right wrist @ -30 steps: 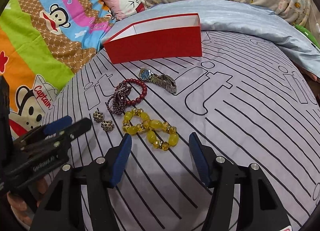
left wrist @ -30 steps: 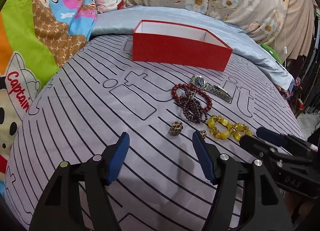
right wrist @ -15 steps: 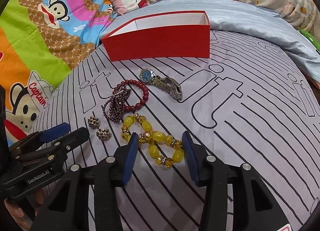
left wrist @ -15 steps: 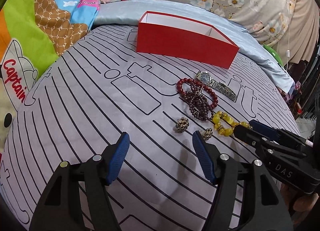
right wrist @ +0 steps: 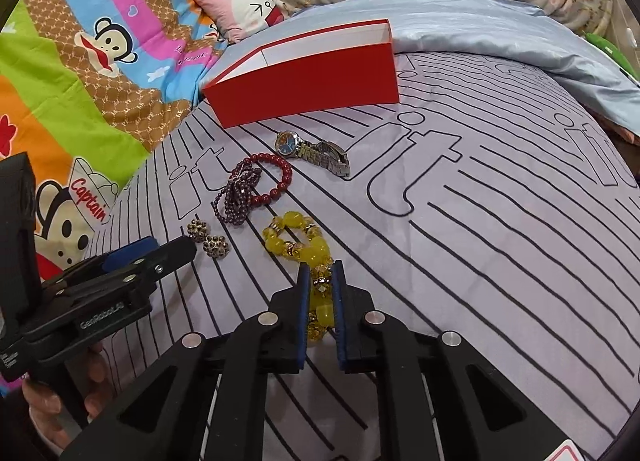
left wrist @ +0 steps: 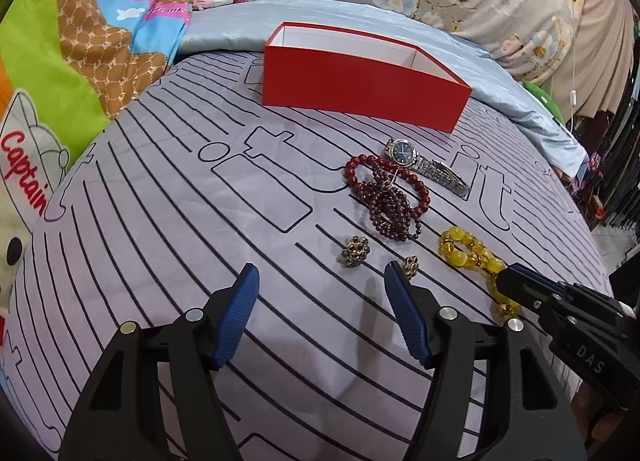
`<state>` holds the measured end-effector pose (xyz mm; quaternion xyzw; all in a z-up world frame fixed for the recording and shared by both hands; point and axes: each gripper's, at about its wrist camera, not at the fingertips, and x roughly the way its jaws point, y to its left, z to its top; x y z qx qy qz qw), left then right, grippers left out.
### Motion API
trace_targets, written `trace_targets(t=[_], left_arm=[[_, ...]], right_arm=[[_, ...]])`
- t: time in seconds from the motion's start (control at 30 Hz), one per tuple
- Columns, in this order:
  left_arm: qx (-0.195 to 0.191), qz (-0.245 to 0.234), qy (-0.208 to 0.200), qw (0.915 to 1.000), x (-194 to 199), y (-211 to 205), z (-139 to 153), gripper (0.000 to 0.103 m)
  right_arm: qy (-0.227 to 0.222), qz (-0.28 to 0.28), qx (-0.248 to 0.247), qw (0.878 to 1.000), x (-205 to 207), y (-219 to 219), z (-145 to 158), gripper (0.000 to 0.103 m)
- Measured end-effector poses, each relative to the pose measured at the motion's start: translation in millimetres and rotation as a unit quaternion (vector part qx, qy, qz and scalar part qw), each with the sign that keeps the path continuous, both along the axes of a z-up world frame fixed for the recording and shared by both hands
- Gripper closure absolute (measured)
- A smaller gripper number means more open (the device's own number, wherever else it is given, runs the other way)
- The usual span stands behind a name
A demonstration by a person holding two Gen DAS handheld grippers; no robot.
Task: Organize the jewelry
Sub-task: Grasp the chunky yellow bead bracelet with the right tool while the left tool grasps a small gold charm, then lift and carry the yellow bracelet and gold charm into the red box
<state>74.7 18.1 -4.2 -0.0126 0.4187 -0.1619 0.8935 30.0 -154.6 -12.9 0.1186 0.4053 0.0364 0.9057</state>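
Striped grey bedspread [right wrist: 500, 221], yellow bead bracelet [right wrist: 298, 247] pinched between right gripper [right wrist: 320, 281] jaws, left gripper [left wrist: 320, 285] jaws spread.

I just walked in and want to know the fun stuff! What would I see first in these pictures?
The red box standing open at the back of the striped bedsheet jumps out first. Next, the yellow bead bracelet, with the right hand-held gripper closed on its near end. Beside it lie a dark red bead bracelet and a silver watch.
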Motion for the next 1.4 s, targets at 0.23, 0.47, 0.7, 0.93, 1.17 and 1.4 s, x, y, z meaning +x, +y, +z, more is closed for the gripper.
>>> trace_targets(t=[0.23, 0.47, 0.7, 0.93, 1.17, 1.4], left_arm=[[0.006, 0.001, 0.000, 1.0000, 13.6, -6.0, -0.6, 0.060], [0.009, -0.026, -0.002, 0.9996, 13.7, -16.3, -0.2, 0.082], [0.000, -0.042, -0.001, 0.9991, 13.4, -19.9, -0.1, 0.091], [-0.005, -0.035, -0.007, 0.9994, 6.2, -11.9, 7.3, 0.091], [-0.030, -0.021, -0.021, 0.9991, 1.3, 7.2, 38.3, 0.091], [-0.039, -0.019, -0.043, 0.9981, -1.4, 18.4, 72.3, 0.091]], right_arm=[[0.000, 0.000, 0.001, 1.000, -1.2, 0.1, -0.4, 0.093], [0.000, 0.000, 0.002, 1.000, -2.3, 0.7, -0.6, 0.093], [-0.003, -0.003, 0.007, 1.000, -3.1, 0.0, 0.9, 0.094], [-0.008, -0.010, 0.027, 1.000, -6.3, -6.5, 10.3, 0.094], [-0.041, -0.011, 0.024, 0.999, -12.2, -8.5, 46.1, 0.094], [-0.077, -0.007, 0.021, 0.997, -11.3, -14.0, 84.0, 0.094]])
